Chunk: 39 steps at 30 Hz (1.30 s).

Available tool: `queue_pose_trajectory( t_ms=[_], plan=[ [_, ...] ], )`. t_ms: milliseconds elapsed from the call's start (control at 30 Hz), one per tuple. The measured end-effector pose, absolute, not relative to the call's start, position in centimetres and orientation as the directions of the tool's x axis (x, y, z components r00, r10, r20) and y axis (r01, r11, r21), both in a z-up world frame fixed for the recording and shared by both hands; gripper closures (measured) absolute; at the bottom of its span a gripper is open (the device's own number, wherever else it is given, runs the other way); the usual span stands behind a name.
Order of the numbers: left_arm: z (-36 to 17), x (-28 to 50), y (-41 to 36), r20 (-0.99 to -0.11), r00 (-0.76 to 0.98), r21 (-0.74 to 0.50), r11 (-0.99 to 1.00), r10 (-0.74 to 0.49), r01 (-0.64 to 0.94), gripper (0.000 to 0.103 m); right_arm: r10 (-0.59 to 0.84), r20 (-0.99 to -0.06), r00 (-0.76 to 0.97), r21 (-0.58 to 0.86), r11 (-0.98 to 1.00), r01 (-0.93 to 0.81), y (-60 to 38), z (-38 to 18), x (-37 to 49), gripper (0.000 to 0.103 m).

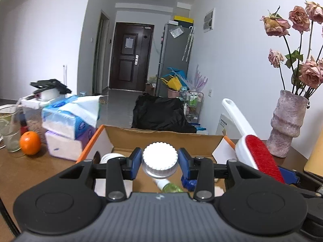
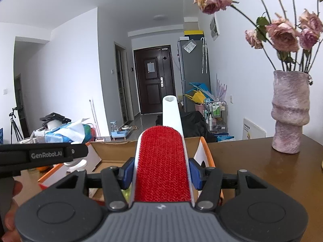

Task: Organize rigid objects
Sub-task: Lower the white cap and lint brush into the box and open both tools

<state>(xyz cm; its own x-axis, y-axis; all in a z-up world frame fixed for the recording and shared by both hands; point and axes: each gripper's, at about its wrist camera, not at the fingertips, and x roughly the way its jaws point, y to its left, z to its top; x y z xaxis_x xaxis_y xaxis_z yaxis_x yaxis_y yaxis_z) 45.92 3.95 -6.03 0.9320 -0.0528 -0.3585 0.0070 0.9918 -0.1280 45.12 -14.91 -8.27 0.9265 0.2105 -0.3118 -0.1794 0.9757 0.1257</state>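
**Desk:** Where are we?

**Photographer:** A white-walled flat, dark entrance door at the far end, brown table (image 2: 242, 151) in front. Over the open cardboard box (image 1: 161, 139), the left gripper (image 1: 159, 161) has its blue pads against the sides of a white ribbed-cap bottle (image 1: 159, 158), though the contact itself is hard to make out. A green spray bottle (image 1: 169, 186) lies in the box just below it.

**Desk:** And the other hand?

**Photographer:** The right gripper (image 2: 161, 173) clamps a red-faced white lint brush (image 2: 161, 167), handle pointing away over the box.

**Desk:** Any writing?

**Photographer:** "GenRobot.AI" on the left tool's side, seen left of the right gripper. Tissue packs (image 1: 68, 119) and an orange (image 1: 30, 142) sit left of the box; a pink vase of dried roses (image 2: 289, 113) stands right.
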Motion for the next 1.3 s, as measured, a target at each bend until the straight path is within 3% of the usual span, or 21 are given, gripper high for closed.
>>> queue_pose_trajectory(
  t_ms=[667,1100,1133,1167,1200,1267,1300],
  plan=[
    [-7.7,53.4,4.8,-0.412,0.907,-0.093,0.994,-0.086,0.052,0.062,0.243,-0.379,0.893,0.072,0.97,-0.233,-13.3,-10.5,52.5,0.048],
    [-8.4,54.2,5.0,-0.432,0.899,-0.064,0.997,-0.069,0.046,0.061,0.25,-0.403,0.88,0.052,0.967,-0.251,-12.9,-11.2,53.5,0.048],
    [-8.3,54.1,4.9,-0.433,0.899,-0.057,0.997,-0.065,0.045,0.05,0.251,-0.41,0.877,0.049,0.966,-0.253,-12.9,-11.2,53.7,0.048],
    [-8.3,54.1,4.9,-0.435,0.898,-0.055,0.998,-0.062,0.042,0.027,0.252,-0.419,0.872,0.048,0.966,-0.256,-12.9,-11.3,53.8,0.048],
    [-8.3,53.9,4.8,-0.425,0.903,-0.052,0.998,-0.053,0.034,0.017,0.25,-0.431,0.867,0.049,0.966,-0.254,-12.9,-11.5,54.1,0.047],
    [-8.2,53.5,4.5,-0.395,0.919,-0.023,1.0,-0.019,0.011,0.007,0.229,-0.443,0.867,0.047,0.971,-0.233,-13.0,-11.6,54.4,0.032],
    [-8.1,53.3,4.3,-0.389,0.921,-0.013,1.0,-0.012,0.007,0.003,0.219,-0.442,0.87,0.046,0.974,-0.221,-13.0,-11.6,54.4,0.014]
  ],
)
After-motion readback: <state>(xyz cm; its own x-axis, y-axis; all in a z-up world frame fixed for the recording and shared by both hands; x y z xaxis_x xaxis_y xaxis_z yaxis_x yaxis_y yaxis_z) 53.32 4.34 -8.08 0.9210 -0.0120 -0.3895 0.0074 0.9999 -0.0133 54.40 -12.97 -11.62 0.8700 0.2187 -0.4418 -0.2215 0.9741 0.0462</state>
